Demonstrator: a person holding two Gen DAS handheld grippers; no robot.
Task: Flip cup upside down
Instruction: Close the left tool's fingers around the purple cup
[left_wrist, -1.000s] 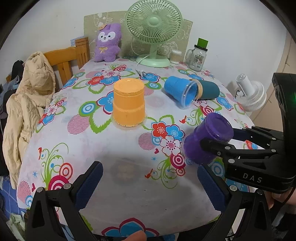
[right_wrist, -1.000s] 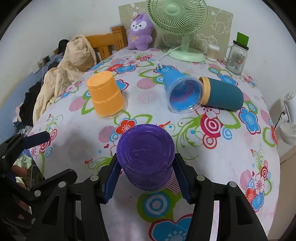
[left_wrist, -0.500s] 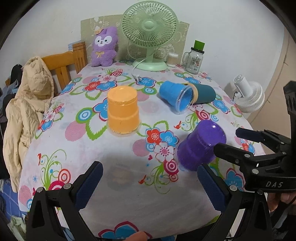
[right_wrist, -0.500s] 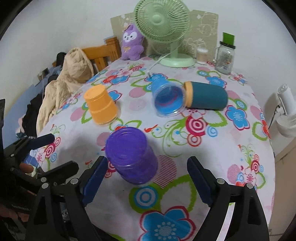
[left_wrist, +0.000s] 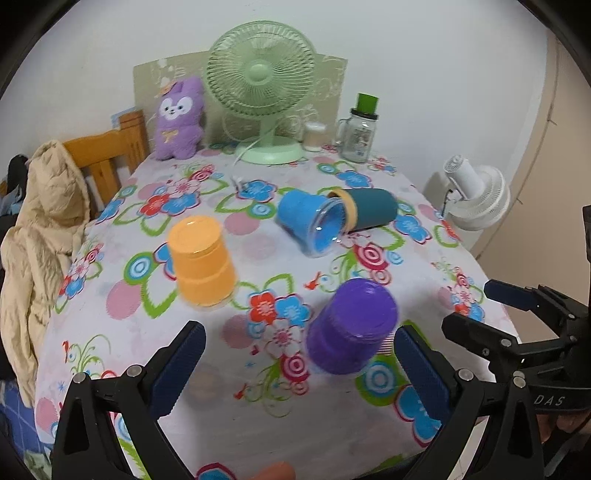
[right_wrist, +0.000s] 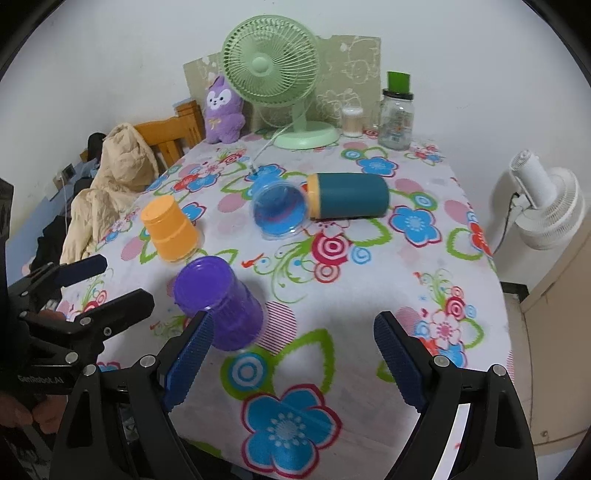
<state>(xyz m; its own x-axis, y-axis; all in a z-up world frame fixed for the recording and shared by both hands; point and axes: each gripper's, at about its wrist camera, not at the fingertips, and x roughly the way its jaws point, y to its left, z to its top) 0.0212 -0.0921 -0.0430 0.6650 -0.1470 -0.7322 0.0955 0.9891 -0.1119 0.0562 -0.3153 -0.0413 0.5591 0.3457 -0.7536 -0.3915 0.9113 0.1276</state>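
My right gripper (right_wrist: 291, 356) hangs with its 2 blue pads spread wide, gripping nothing. The purple cup (right_wrist: 219, 302) stands mouth-down on the flowered tablecloth (right_wrist: 369, 295), base up, near the front edge of the table. In the right wrist view it sits just beyond my left-side pad (right_wrist: 188, 360) and looks to overlap its tip, though I cannot tell whether they touch.

My left gripper (left_wrist: 299, 363) is also spread wide and grips nothing. In the left wrist view the purple cup (left_wrist: 351, 326) stands ahead of it, nearer the right-side pad (left_wrist: 421, 365), and the picture is slightly smeared there. My right gripper (left_wrist: 517, 317) shows at the right edge of that view, apart from the cup.

Further back, the orange cup (left_wrist: 201, 264) also stands upside down, left of the purple one and well apart from it. The blue cup (right_wrist: 279, 210) lies on its side with its open mouth facing me, its rim right against the dark teal cup (right_wrist: 349, 197), which also lies on its side.

At the far end of the table stand a green fan (right_wrist: 280, 74), a purple plush toy (right_wrist: 223, 110) and a glass jar (right_wrist: 397, 114) with a green top. A beige jacket (left_wrist: 40, 229) hangs over a wooden chair (left_wrist: 110, 155) to the left. A white fan (right_wrist: 546, 206) stands off the table to the right.
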